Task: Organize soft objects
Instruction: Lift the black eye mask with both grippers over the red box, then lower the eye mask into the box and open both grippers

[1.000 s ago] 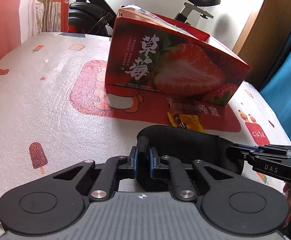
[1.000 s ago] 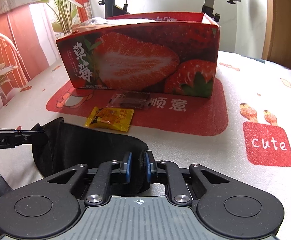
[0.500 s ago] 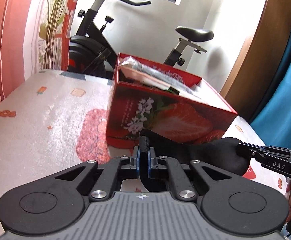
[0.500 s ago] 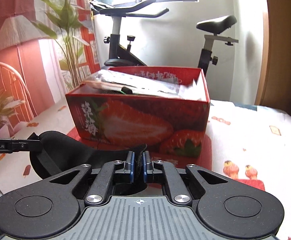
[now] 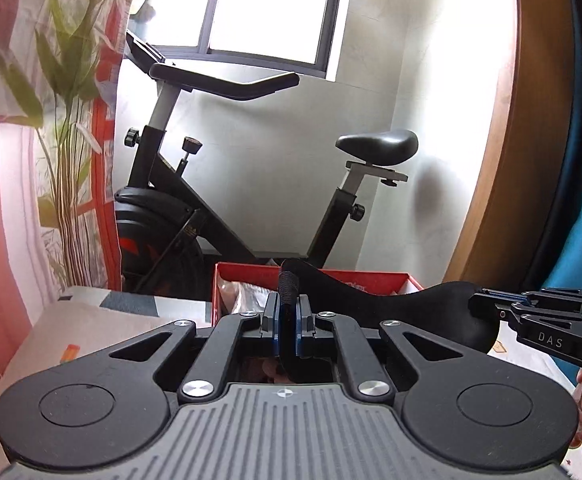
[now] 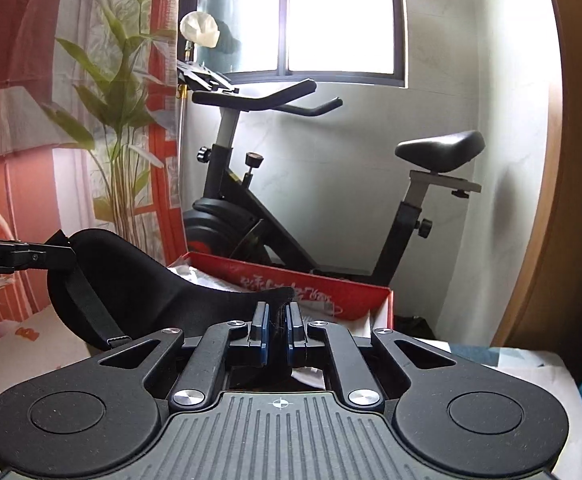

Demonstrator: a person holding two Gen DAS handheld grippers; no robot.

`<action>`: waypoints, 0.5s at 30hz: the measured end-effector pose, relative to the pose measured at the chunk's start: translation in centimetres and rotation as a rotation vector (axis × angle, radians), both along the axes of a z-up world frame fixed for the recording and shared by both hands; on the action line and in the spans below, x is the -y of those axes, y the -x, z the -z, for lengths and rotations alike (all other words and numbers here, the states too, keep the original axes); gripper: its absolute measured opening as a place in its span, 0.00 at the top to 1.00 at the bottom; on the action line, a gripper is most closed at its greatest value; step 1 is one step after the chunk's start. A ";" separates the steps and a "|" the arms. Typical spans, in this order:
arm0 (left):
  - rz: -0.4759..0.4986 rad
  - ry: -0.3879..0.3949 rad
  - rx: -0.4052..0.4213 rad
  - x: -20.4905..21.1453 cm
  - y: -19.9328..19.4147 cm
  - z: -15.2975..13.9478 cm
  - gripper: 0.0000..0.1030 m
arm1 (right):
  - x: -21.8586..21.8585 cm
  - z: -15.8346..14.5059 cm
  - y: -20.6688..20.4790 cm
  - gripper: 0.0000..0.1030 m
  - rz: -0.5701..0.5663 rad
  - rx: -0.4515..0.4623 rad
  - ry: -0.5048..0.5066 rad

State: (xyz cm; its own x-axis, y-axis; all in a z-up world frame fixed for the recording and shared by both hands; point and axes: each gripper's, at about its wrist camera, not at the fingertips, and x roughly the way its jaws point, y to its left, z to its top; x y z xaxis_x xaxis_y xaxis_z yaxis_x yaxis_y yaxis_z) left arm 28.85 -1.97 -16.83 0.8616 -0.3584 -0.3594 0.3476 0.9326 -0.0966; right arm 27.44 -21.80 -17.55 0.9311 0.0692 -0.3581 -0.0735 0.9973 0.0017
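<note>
Eye mask [image 5: 391, 300]: black, stretched in the air over the red box [image 5: 375, 280].
Left gripper [image 5: 287, 322]: I've clamped one end.
Right gripper [image 6: 277, 330]: pinching the other.
Behind: exercise bike [image 6: 251, 208], window.
Hidden: box contents, mostly blocked by mask.

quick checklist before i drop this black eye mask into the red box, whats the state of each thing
1. Left gripper clamped on one end of the black eye mask: ok.
2. Right gripper clamped on the other end: ok.
3. Mask clear of the table, hanging between the two grippers: ok.
4. Red box open at the top: ok.
5. Room inside the box: cannot tell; clear packets already lie in it and the grippers hide most of the inside.
6. Mask fully over the opening: cannot tell; it sits in front of the box in both views, with depth unclear.
</note>
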 end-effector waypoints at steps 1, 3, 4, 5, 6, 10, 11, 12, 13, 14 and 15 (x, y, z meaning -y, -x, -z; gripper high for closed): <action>-0.007 -0.005 0.001 0.2 -0.8 0.1 0.92 | 0.2 0.0 -0.9 0.92 0.004 0.001 0.004; -0.015 -0.018 -0.016 0.9 -2.4 0.6 0.92 | 0.5 0.5 -2.7 0.92 0.007 -0.001 0.012; -0.019 -0.022 -0.027 1.2 -3.1 1.0 0.92 | 0.6 0.9 -3.6 0.92 0.010 -0.006 0.020; -0.023 -0.028 -0.040 1.3 -3.8 1.4 0.92 | 0.7 1.4 -4.4 0.92 0.013 -0.015 0.026; -0.027 -0.033 -0.053 1.5 -4.4 1.9 0.92 | 0.7 2.1 -5.0 0.92 0.015 -0.027 0.029; -0.025 -0.056 -0.097 1.9 -5.6 3.8 0.92 | 1.1 4.4 -6.9 0.92 0.027 -0.073 0.029; -0.025 -0.064 -0.104 1.9 -5.7 4.2 0.92 | 1.2 4.9 -7.2 0.92 0.029 -0.085 0.032; -0.020 -0.074 -0.106 2.0 -5.8 4.5 0.92 | 1.3 5.4 -7.4 0.92 0.033 -0.093 0.038; -0.013 -0.088 -0.105 2.0 -5.9 4.8 0.91 | 1.4 5.9 -7.5 0.92 0.036 -0.101 0.043; -0.011 -0.098 -0.105 2.0 -6.0 5.0 0.90 | 1.5 6.2 -7.6 0.91 0.040 -0.108 0.046; -0.003 -0.097 -0.111 1.9 -6.0 5.1 0.89 | 1.7 6.7 -7.6 0.91 0.042 -0.117 0.048</action>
